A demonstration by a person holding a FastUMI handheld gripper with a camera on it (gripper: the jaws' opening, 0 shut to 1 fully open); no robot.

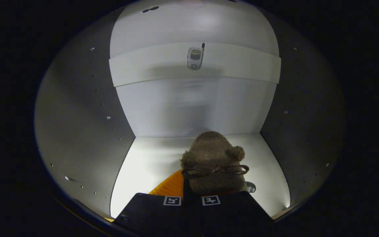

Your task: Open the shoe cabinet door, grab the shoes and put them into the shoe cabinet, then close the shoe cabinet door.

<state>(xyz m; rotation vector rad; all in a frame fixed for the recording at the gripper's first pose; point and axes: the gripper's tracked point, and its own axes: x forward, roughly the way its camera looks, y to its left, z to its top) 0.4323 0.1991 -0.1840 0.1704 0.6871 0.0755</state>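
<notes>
Gripper view: fuzzy shoe held inside the shoe cabinet.

Both fingers [192, 200] sit nearly together, pinching the heel of a brown fuzzy slipper [213, 163] with an orange sole and a dark bow; it rests on the white cabinet floor [146, 164] just ahead of them. Beyond, a white shelf [143, 70] carries a small silver flip phone [195, 58], between grey side walls [77, 115].
</notes>
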